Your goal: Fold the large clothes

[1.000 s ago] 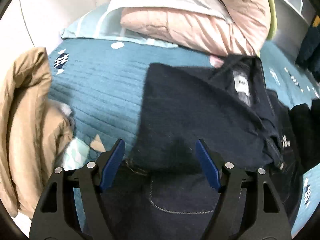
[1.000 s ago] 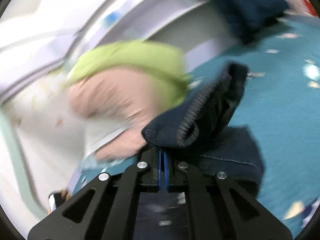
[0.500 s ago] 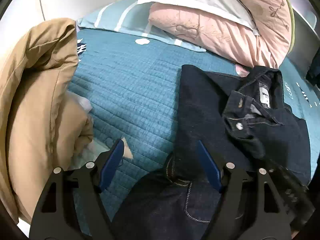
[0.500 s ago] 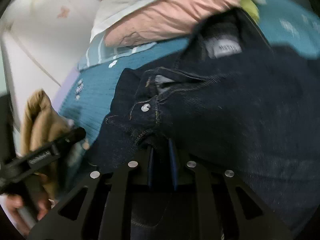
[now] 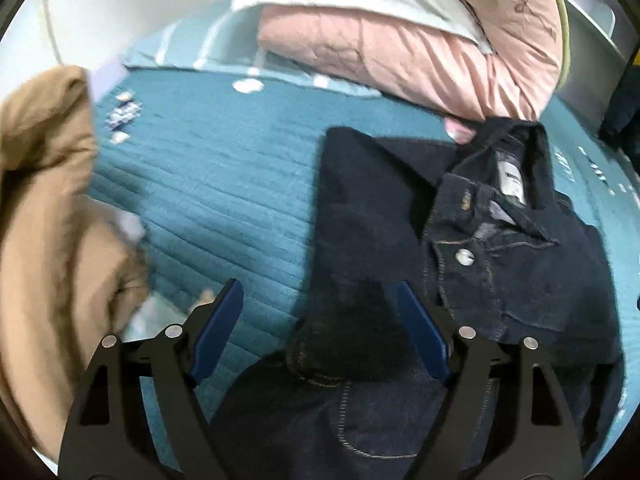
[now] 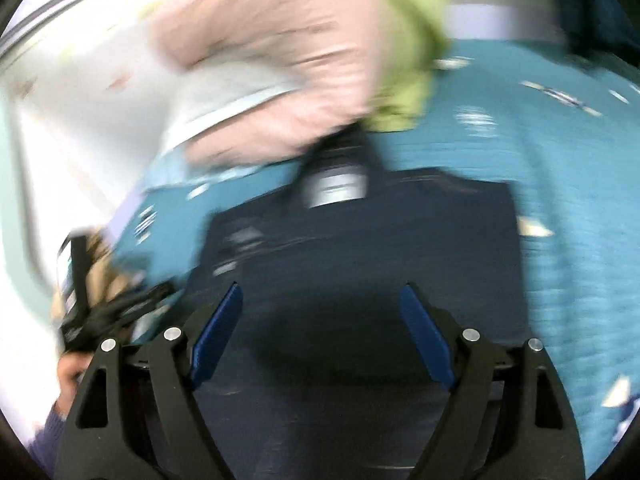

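Note:
A dark navy denim jacket point(image 5: 460, 248) lies partly folded on the teal quilted bed point(image 5: 224, 184), collar and white label toward the pillows. My left gripper point(image 5: 320, 308) is open and empty, hovering over the jacket's near left part. In the blurred right wrist view the jacket point(image 6: 360, 248) lies flat, its label at the far end. My right gripper point(image 6: 320, 312) is open and empty just above the jacket's near part.
A tan coat point(image 5: 44, 240) is bunched at the left edge of the bed. Pink and white pillows point(image 5: 400, 36) with a green one point(image 6: 412, 56) are stacked at the head. Dark clothing point(image 5: 624, 108) lies at far right. The other hand and gripper point(image 6: 92, 320) show at left.
My right gripper let go of the jacket's front panel, opened and pulled back above the jacket. The left gripper stayed open and shifted slightly.

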The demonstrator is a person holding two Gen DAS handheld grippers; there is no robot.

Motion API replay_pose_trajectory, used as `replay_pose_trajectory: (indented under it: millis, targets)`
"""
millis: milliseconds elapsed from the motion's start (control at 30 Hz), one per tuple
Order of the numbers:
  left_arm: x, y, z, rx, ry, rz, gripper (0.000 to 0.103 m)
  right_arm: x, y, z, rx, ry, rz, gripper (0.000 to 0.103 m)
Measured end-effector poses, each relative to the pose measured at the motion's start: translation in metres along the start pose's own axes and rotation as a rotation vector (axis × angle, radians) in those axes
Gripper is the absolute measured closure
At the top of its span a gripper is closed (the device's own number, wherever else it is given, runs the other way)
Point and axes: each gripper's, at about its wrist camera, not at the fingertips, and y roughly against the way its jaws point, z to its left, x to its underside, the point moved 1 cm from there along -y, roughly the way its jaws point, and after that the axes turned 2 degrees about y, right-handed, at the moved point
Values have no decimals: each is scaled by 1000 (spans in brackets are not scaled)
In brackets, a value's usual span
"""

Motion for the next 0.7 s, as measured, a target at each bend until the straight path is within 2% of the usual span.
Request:
replay_pose_trajectory:
  millis: [67, 133, 200, 300, 333, 433, 533, 633, 700]
  targets:
    - [-11, -11, -1, 71, 17, 59, 23, -13, 2, -34, 30, -55, 0, 25]
    - [-26, -21, -4, 65, 4, 98, 23, -27, -7, -67, 12, -121, 36, 25]
    - [-43, -28, -7, 41, -7, 97, 23, -37, -19, -92, -16, -188, 71, 25]
    - [-65, -47, -5, 87, 45, 161, 17, -46, -40, -118, -27, -263, 110, 25]
    - [-71, -59, -4, 117, 79, 205, 15, -47, -50, -127, -17, -277, 120, 25]
    - [-83, -84, -5, 90, 96, 266, 15, -49, -73, -135, -54, -286, 165, 25]
    - [-92, -98, -7, 81, 92, 278, 15, -49, -94, -144, -27, -284, 215, 25]
    - [-96, -116, -10, 72, 71, 333, 14, -51, -105, -149, -61, -291, 203, 25]
    - [-102, -118, -15, 54, 33, 319, 13, -53, -108, -150, -98, -287, 190, 25]
